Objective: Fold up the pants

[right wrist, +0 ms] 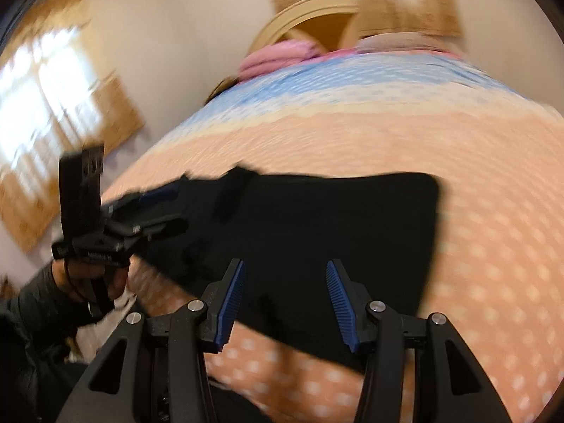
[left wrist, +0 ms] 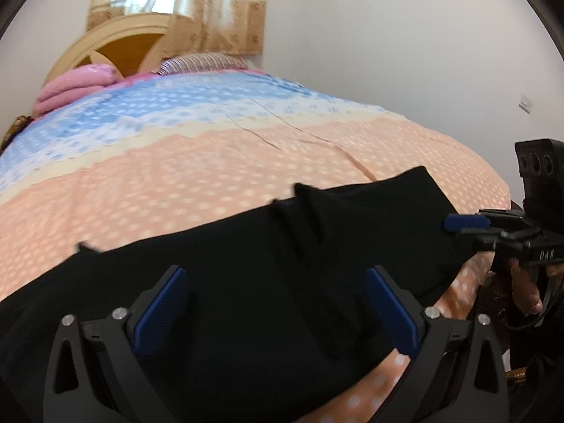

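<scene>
Black fabric pants (left wrist: 246,282) lie folded flat on the bed's peach dotted bedspread (left wrist: 176,176), near its foot edge. Left tool (left wrist: 278,303) spread wide above them, gripping nothing. Right tool (right wrist: 283,299) parted, seemingly empty; view blurred.

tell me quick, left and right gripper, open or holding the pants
left gripper: open, holding nothing, above the black pants
right gripper: open, nothing between its pads

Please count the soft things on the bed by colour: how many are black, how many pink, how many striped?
Black: 1, the pants
Pink: 1, a folded blanket
Striped: 1, a pillow
Total: 3
</scene>
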Demonstrator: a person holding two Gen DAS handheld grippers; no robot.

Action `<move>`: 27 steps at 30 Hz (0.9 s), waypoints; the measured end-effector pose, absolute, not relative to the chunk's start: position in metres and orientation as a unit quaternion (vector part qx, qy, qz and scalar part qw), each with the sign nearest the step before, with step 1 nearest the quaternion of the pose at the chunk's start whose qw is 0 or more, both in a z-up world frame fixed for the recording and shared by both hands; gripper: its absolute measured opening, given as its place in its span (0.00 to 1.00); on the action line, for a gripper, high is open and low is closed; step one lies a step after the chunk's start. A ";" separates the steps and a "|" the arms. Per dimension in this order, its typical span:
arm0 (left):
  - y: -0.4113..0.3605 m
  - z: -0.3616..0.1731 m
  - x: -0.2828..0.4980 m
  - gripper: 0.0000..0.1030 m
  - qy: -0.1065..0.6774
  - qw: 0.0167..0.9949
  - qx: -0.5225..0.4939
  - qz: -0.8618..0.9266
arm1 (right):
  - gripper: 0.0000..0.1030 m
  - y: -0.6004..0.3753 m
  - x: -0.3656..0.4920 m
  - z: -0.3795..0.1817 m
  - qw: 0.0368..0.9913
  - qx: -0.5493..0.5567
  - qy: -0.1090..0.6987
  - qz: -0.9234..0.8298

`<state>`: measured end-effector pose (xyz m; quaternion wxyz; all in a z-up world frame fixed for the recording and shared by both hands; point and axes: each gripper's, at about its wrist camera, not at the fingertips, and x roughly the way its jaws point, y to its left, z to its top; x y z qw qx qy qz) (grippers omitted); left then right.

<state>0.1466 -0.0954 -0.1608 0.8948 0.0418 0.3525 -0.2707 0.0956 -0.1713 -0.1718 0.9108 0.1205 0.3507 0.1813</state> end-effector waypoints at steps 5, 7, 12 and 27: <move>-0.117 -0.172 0.165 0.71 0.393 0.872 0.018 -0.290 | 0.51 -0.208 0.091 -0.168 0.920 0.186 0.309 0.157; -0.120 -0.173 0.166 0.69 0.396 0.870 0.008 -0.293 | 0.54 -0.214 0.089 -0.167 0.923 0.194 0.297 0.150; -0.125 -0.173 0.167 0.20 0.405 0.863 -0.005 -0.302 | 0.55 -0.217 0.088 -0.174 0.921 0.209 0.297 0.143; -0.069 -0.166 0.162 0.14 0.424 0.862 -0.083 -0.265 | 0.57 -0.185 0.079 -0.168 0.932 0.146 0.273 0.188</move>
